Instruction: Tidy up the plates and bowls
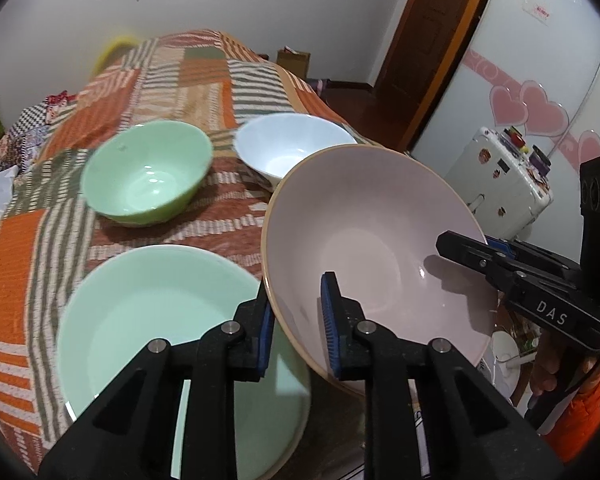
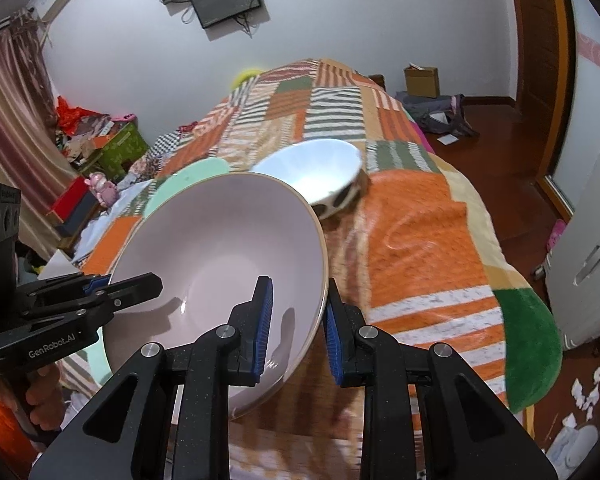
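A large pale pink bowl with a tan rim hangs tilted over the patchwork blanket, held from both sides. My left gripper is shut on its near-left rim, and my right gripper clamps the opposite rim. In the right wrist view the pink bowl sits between the pads of my right gripper, with my left gripper on its far edge. A wide mint green bowl lies below left. Behind it sit a smaller green bowl and a white bowl.
The blanket covers a bed that drops off to wooden floor on the right. A white suitcase stands by a wardrobe with pink hearts. A cardboard box and bags lie by the far wall. Boxes and clutter crowd the left side.
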`<state>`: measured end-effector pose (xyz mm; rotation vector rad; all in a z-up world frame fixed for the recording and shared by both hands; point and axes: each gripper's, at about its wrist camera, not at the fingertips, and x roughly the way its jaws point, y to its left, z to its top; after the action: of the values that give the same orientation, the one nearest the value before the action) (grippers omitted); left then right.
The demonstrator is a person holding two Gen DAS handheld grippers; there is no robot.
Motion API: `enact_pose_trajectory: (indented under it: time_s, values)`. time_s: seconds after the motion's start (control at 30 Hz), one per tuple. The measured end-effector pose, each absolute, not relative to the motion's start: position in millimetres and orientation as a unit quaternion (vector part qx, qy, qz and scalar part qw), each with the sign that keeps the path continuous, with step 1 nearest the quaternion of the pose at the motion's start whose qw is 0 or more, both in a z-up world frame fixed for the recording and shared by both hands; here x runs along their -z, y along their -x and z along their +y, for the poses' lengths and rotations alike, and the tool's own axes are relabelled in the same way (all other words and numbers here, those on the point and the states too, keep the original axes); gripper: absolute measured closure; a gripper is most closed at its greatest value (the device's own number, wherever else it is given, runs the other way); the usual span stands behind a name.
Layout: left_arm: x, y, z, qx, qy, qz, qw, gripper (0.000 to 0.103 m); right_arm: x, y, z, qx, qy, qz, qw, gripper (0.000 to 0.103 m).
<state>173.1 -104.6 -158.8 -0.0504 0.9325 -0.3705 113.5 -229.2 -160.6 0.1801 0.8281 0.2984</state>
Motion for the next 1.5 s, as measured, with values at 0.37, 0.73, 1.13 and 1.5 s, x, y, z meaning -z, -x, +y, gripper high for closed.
enact_pose_trajectory:
  time_s: [0.37, 0.73, 1.13, 1.5]
  values:
    - [139, -150, -56, 0.148, 0.042, 0.421, 0.894, 0.085, 151, -110, -189, -0.177, -0.082, 0.390, 0.900, 0.081]
    - [127, -123, -2, 0.115, 0.063, 0.395, 0.909, 0.085, 143, -108, -139, -0.218, -0.063, 0.385, 0.895, 0.081]
    - [126, -99, 67, 0.053, 0.092, 0.386, 0.916, 0.085, 147, -112, -70, -0.273, -0.039, 0.390, 0.879, 0.081]
    - [130, -83, 135, -0.003, 0.122, 0.377, 0.918, 0.085, 150, -115, -1, -0.317, -0.010, 0.398, 0.861, 0.081]
